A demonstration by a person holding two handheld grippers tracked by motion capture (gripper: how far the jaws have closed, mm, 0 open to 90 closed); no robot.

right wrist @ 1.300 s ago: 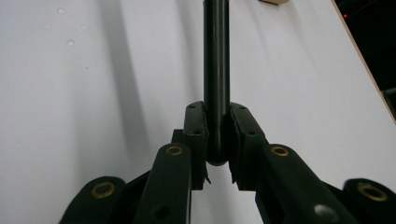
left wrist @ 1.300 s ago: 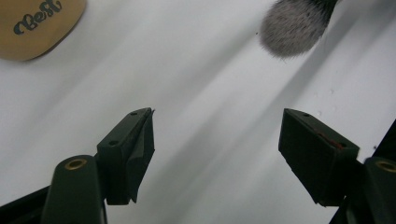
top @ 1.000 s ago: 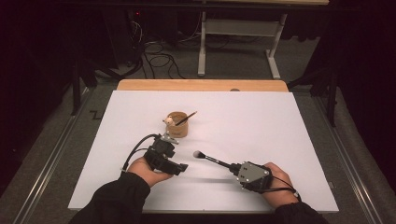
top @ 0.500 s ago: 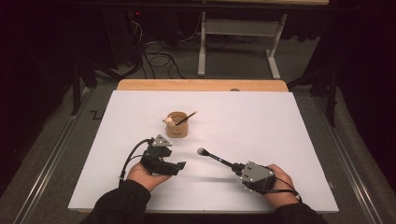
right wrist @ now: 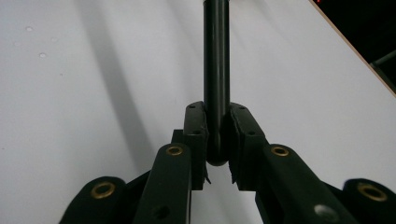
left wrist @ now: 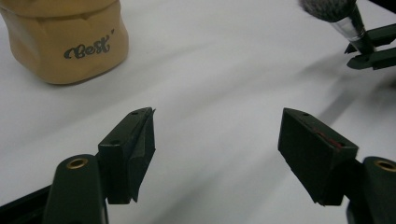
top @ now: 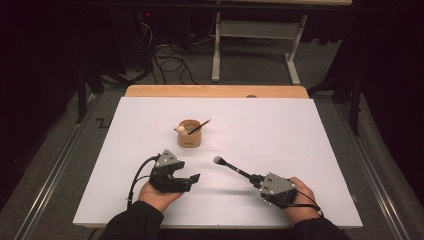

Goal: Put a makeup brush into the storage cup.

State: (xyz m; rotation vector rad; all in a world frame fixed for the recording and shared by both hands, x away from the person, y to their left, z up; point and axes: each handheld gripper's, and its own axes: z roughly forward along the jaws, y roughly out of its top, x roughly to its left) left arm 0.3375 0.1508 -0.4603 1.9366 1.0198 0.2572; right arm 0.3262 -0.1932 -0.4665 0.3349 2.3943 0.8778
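The right gripper (top: 256, 181) was clamped on the brush (top: 234, 168) at its handle's end, long axis running to ten o'clock, bristles out. The cup (top: 190, 135) sat further along at eleven. The left gripper (top: 186, 181), nearer it, stood apart, empty.

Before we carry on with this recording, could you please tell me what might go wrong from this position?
1. The right tongs pinch the makeup brush at the very end of its handle, so the long brush could pivot or slip out.
2. Its bristle head points toward the tan cup, which already holds a pencil leaning over the rim; pushing the brush in could knock the pencil or tip the cup.
3. The left tongs are open and away from the cup, so nothing steadies it.
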